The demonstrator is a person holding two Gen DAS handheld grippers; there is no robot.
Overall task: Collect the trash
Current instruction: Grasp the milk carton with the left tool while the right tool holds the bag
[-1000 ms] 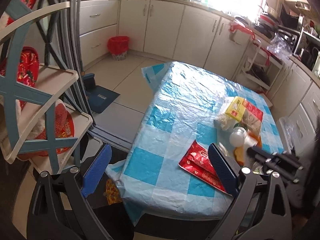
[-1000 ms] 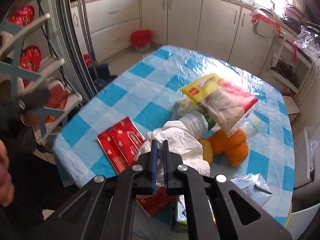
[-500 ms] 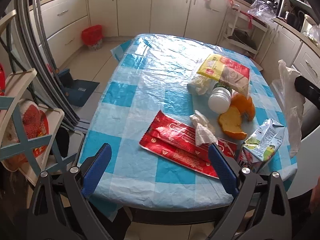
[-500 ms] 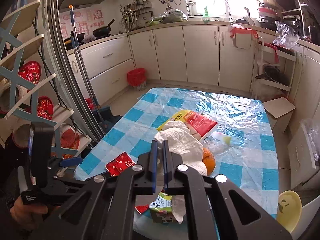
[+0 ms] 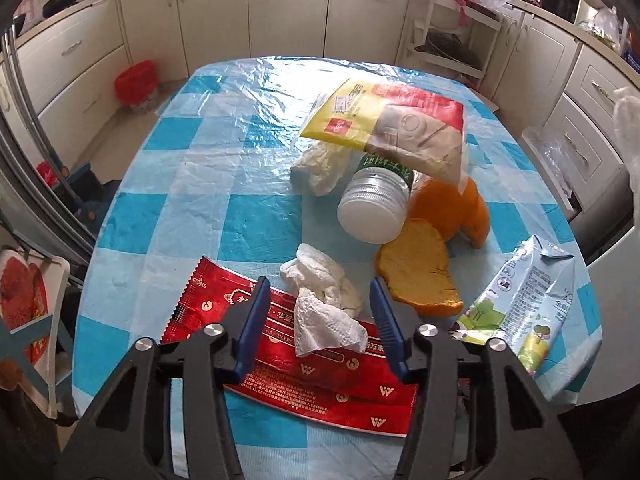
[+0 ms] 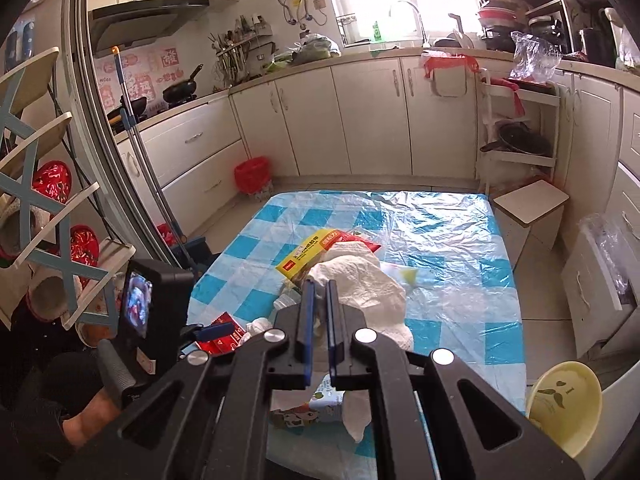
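Trash litters the blue-checked table (image 5: 192,208), cream cabinets (image 6: 372,120) beyond; left gripper (image 5: 318,318) closing around a crumpled tissue (image 5: 324,312), right gripper (image 6: 319,322) clamps a white bag (image 6: 368,288).

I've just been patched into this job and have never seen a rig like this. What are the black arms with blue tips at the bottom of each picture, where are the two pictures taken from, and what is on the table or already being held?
There is no robot: a person holds a two-finger gripper in each hand, each with a fisheye camera looking along its fingers.

The left wrist view shows the left gripper, its jaws closing around a crumpled tissue that lies on a red wrapper; the pads are not yet on it. Also on the checked tablecloth: orange peel, a plastic bottle, a yellow and red bag and a milk carton.

The right wrist view shows the right gripper shut on a white plastic bag, held above the table.
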